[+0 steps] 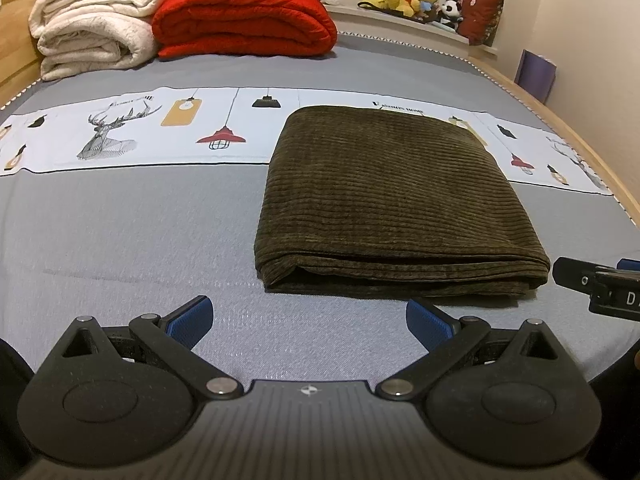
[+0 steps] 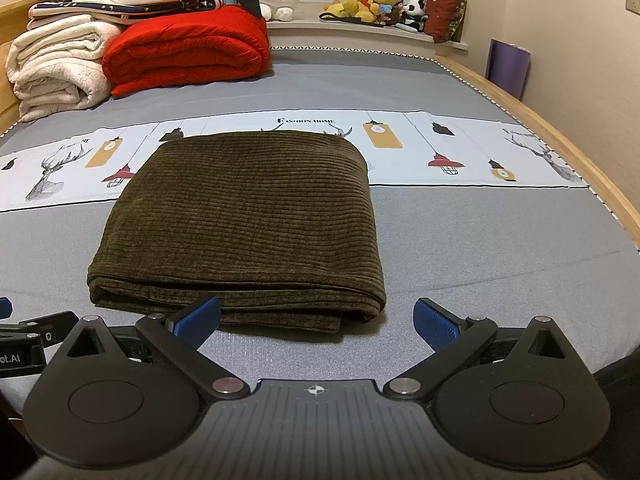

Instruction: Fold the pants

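Bed [image 2: 460,240] holds folded pants [image 2: 240,216]; tools spread.

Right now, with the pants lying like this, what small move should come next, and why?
Probably draw both grippers back. The dark green corduroy pants already lie in a flat, compact rectangle on the bed, and the left gripper and right gripper are open and empty.

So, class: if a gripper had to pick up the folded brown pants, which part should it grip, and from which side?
Probably the near edge of the folded pants, approached from the gripper side. There the layered edges face the open right gripper, raised enough off the bed for one finger to slide under.
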`<control>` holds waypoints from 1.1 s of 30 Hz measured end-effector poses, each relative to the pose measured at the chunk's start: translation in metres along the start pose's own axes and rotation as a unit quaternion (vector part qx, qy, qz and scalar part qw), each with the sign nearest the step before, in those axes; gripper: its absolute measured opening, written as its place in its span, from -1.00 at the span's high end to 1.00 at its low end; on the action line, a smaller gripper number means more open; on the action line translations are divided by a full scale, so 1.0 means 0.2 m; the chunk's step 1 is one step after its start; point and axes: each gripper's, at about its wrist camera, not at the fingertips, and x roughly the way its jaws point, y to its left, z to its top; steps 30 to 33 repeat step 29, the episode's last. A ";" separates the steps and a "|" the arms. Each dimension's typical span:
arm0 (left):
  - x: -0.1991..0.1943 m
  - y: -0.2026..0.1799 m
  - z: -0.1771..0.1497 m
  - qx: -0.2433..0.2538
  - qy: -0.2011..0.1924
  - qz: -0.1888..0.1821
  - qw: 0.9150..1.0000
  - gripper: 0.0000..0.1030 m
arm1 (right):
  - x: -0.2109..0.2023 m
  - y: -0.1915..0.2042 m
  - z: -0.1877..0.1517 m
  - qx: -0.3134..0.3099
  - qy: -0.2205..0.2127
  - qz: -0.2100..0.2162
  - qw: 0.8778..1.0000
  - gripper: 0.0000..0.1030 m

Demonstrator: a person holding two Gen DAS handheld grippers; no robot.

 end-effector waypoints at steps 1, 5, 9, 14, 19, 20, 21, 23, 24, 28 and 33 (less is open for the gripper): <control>0.00 0.00 0.00 0.001 0.000 0.000 1.000 -0.99 | 0.00 0.00 0.00 0.000 0.000 0.000 1.000 -0.98; 0.00 0.00 0.00 0.002 -0.001 -0.001 1.000 -0.99 | 0.00 0.00 0.00 0.000 0.000 0.000 1.000 -0.98; 0.00 0.00 0.00 0.002 -0.001 -0.001 1.000 -0.99 | 0.00 0.00 0.00 0.000 0.000 0.000 1.000 -0.98; 0.00 0.00 -0.01 0.010 -0.002 0.000 1.000 -0.99 | 0.00 -0.01 0.00 0.003 -0.001 0.001 1.000 -0.98; 0.00 0.00 -0.01 0.013 -0.002 -0.002 1.000 -0.99 | 0.01 -0.01 0.00 0.008 0.000 -0.001 1.000 -0.98; 0.00 0.00 -0.01 0.014 -0.003 -0.003 1.000 -0.99 | 0.01 0.00 0.00 0.008 0.002 -0.002 1.000 -0.98; 0.00 0.00 -0.01 0.014 -0.004 -0.003 1.000 -0.99 | 0.01 0.00 -0.01 0.006 0.003 -0.002 1.000 -0.98; 0.00 0.01 -0.01 0.016 -0.002 -0.003 1.000 -0.99 | 0.01 0.01 -0.01 0.005 0.002 -0.003 1.000 -0.98; 0.00 0.01 -0.02 0.016 -0.001 -0.004 1.000 -0.99 | 0.01 0.01 -0.01 0.004 0.002 -0.003 1.000 -0.98; -0.01 0.01 -0.03 0.022 -0.011 -0.004 1.000 -0.99 | 0.01 0.01 0.00 0.004 0.001 -0.005 1.000 -0.98; -0.02 0.01 -0.03 0.023 -0.013 -0.001 1.000 -0.99 | 0.01 0.01 0.00 0.004 0.000 -0.005 1.000 -0.98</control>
